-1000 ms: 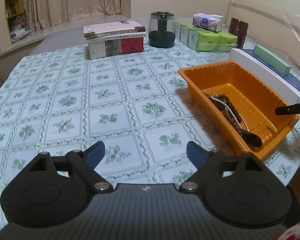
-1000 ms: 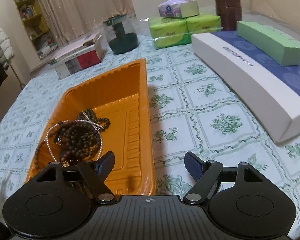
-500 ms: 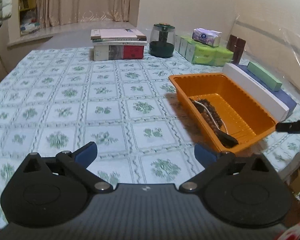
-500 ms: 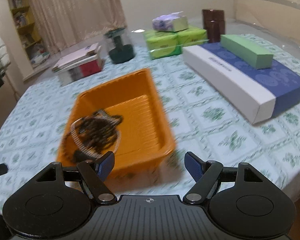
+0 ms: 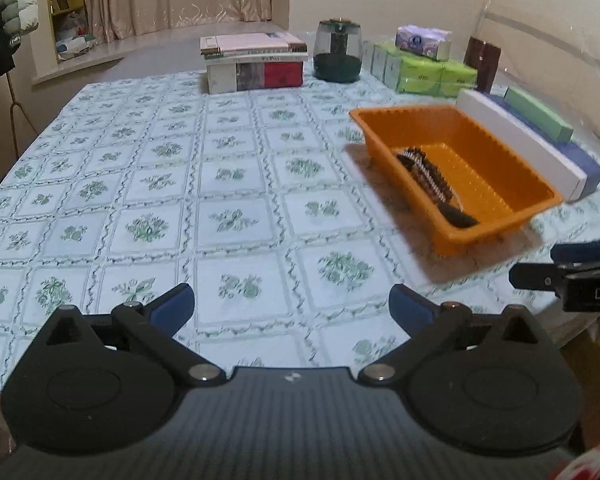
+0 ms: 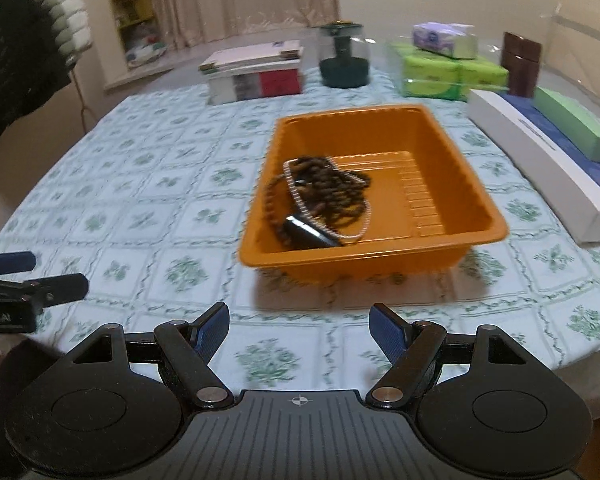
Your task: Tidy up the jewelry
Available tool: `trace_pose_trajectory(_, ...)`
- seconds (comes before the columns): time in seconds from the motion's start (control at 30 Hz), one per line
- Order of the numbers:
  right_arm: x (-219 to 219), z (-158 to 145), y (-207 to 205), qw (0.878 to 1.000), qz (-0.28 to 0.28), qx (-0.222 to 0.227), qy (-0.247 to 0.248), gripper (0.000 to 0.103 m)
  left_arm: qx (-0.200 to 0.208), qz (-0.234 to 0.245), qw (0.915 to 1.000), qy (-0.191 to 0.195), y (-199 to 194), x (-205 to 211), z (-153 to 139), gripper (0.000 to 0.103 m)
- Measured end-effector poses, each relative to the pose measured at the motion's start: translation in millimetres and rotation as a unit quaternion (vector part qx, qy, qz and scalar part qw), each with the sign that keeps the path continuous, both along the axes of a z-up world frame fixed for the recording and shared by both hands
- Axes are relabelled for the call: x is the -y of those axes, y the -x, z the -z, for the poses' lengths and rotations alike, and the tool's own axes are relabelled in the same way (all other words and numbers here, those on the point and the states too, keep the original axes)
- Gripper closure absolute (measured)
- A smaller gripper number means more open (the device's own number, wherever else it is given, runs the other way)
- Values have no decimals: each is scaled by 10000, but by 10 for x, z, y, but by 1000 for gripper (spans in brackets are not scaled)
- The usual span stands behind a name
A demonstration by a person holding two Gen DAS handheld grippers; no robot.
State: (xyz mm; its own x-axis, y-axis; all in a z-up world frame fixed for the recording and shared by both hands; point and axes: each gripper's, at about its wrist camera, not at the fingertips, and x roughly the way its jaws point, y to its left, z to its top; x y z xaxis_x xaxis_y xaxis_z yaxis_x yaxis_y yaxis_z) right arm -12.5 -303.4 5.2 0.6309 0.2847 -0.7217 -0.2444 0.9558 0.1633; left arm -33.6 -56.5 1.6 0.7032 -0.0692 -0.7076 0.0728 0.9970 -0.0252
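Several strings of dark beads [image 6: 324, 196], a pale pearl strand [image 6: 300, 208] and a small black piece [image 6: 306, 230] lay heaped in the near-left part of an orange tray [image 6: 456, 184], ahead of the right gripper [image 6: 299, 328] and just beyond its fingertips. From the left gripper [image 5: 291, 306] the tray sat ahead and to the right, its near rim close to the table's [image 5: 140, 168] edge. Both grippers stood with jaws apart and nothing between them. Bare patterned cloth spread wide ahead and left of the left gripper. Right of the tray, apart from it, lay a long white and blue box [image 6: 540, 168] carrying a green box [image 6: 572, 128]. Along the far edge stood books [image 5: 256, 64], a dark jar [image 5: 337, 56] and green tissue packs [image 5: 424, 70].
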Motion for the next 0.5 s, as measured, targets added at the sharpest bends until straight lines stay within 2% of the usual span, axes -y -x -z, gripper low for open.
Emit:
trace_pose_trajectory(0.1,-140,40,8,9999,-78,-90,5,26,-80,-26,9999,84,16,-12,84,0)
trace_pose_trajectory(0.17,-213,48,-2,9998,-145,-108,16,26,-83,-161,9998,-27,30,-18,126,0)
trace_pose_trajectory(0.5,-382,54,-12,9995,-265,-159,33,26,30,-555,9985,-17,50,-129,84,0)
